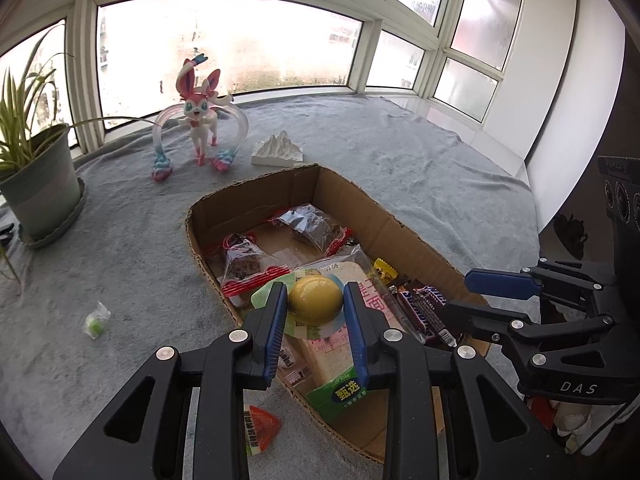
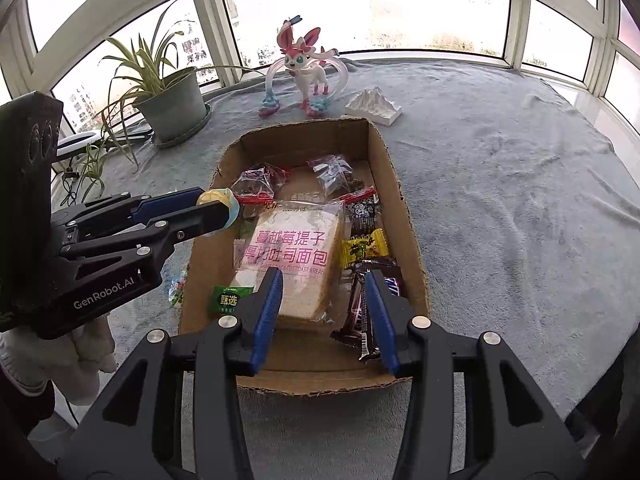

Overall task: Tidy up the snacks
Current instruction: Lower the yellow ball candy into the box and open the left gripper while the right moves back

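Note:
An open cardboard box (image 1: 340, 184) (image 2: 384, 148) lies on a grey blanket. In it are a sliced bread packet (image 1: 328, 356) (image 2: 296, 256), two clear packets of dark cake (image 1: 244, 264) (image 2: 336, 176), a yellow candy (image 2: 362, 248) and a dark chocolate bar (image 1: 424, 304) (image 2: 360, 308). My left gripper (image 1: 316, 292) (image 2: 218, 202) is shut on a round yellow jelly cup (image 1: 316, 300), held above the box's left part over the bread. My right gripper (image 2: 324, 276) (image 1: 468, 298) stands open above the box's near end. The chocolate bar lies below its right finger.
Loose snacks lie on the blanket left of the box: a small green candy (image 1: 96, 320) and an orange-red wedge packet (image 1: 260, 428). Behind the box stand a potted plant (image 1: 40, 188) (image 2: 172, 108), a pink-white figurine (image 1: 200, 116) (image 2: 304, 68) and a white mountain ornament (image 1: 278, 152) (image 2: 374, 106).

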Tool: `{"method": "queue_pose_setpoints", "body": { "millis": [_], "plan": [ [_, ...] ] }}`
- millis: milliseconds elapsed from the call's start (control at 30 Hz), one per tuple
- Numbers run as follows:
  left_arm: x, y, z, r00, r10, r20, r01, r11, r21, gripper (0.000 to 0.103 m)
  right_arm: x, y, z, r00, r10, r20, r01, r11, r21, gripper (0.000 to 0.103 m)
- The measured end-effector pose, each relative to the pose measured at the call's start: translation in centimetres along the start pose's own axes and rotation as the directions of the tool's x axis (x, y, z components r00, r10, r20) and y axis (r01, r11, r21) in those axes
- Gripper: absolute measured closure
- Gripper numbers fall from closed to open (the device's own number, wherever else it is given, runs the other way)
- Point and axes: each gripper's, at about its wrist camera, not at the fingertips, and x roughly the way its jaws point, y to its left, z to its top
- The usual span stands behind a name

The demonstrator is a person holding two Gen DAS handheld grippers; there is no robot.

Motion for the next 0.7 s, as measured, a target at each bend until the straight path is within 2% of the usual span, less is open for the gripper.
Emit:
{"method": "queue_pose_setpoints", "body": {
  "millis": [200, 433, 600, 700],
  "plan": [
    [-2.0, 3.1, -0.2, 1.0, 0.022, 0.018, -0.021, 0.999, -0.045, 0.076, -1.0, 1.8, 0.2, 0.999, 0.025, 0.025, -0.025, 1.0, 0.001, 0.058],
    [-4.2, 7.6, -1.3, 0.996, 0.092, 0.022, -0.089, 0.99, -0.11, 0.076, -1.1, 5.2, 0.0, 0.997, 0.068, 0.027, -0.067, 0.997, -0.03, 0.058],
    [-5.7, 9.5, -2.3, 0.992, 0.124, 0.028, -0.119, 0.984, -0.136, 0.076, -0.8, 7.8, -0.2, 0.994, 0.107, 0.02, -0.106, 0.993, -0.06, 0.058],
    [-6.6, 10.2, -2.7, 0.992, 0.121, 0.041, -0.113, 0.981, -0.155, 0.076, -0.4, 9.1, -0.1, 0.993, 0.117, 0.02, -0.115, 0.99, -0.081, 0.058]
  ]
}}
